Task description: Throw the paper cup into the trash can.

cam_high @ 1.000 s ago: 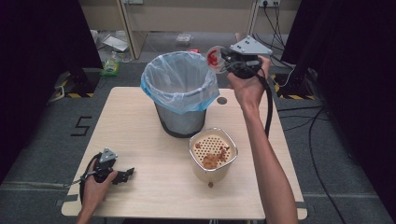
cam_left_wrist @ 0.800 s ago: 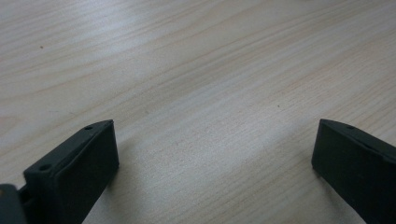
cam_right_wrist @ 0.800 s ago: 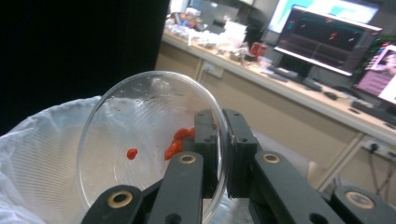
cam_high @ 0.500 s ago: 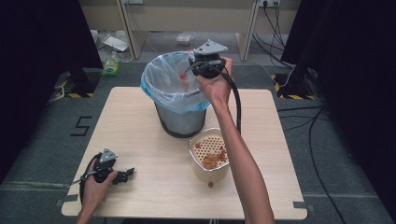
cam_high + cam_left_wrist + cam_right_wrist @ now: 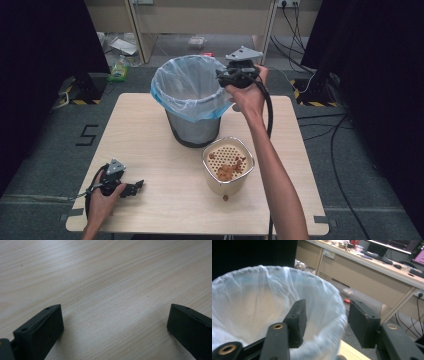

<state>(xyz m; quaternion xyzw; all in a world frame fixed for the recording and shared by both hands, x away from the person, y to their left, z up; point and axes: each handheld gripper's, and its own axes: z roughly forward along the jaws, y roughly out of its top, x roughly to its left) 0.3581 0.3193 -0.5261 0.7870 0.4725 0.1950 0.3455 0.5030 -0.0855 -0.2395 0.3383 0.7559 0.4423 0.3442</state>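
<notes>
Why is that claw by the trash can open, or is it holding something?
Open and empty: the right gripper has a clear gap between its jaws, showing the bin liner behind.

The lined bin [image 5: 192, 102] stands tall at the table's [image 5: 150, 130] far middle and blocks any straight path across that part. Just in front of it, towards the right, sits the perforated container [image 5: 228, 165], the gap between them looking narrow (hard to judge from above). The raised right gripper [image 5: 220, 76] hangs at the bin's right rim, jaws parted, nothing between them. The left half of the table lies bare around the left gripper [image 5: 137, 186], whose spread jaws rest low over bare wood.
</notes>
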